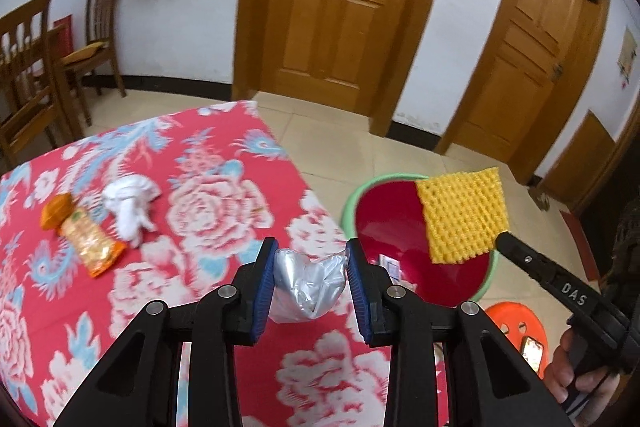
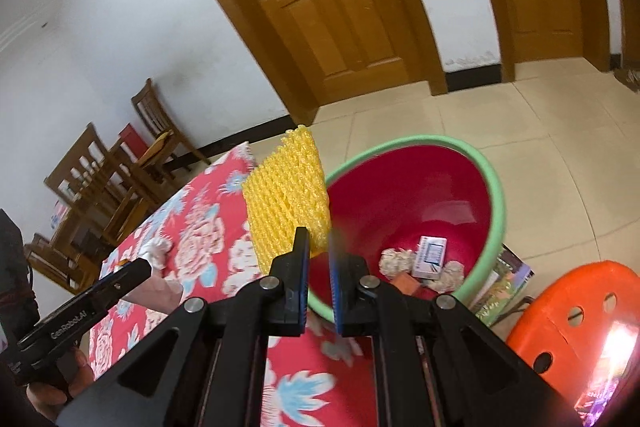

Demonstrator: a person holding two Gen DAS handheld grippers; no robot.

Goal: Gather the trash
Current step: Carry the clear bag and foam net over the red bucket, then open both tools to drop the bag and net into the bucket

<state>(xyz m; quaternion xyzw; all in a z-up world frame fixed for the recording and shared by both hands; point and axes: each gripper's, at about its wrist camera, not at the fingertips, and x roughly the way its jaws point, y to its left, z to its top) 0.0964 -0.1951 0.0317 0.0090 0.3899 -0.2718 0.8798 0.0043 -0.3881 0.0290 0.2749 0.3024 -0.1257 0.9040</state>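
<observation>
The right tongs [image 2: 319,255] pinch a yellow foam net [image 2: 286,195] above the bucket [image 2: 496,187] for dropping; the left tongs [image 1: 312,263], near the bucket, squeeze a crumpled plastic bag [image 1: 308,283], carried over the bench [image 1: 200,187].

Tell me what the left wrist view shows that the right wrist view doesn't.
Only the left wrist view: the left claw gripping clear crumpled plastic, and a snack wrapper lying on the tablecloth.

Only the right wrist view: trash in the bin's bottom, namely a small box and paper wads.

Both: the yellow foam net in the right claw, the red bin, a white tissue, the orange stool.
</observation>
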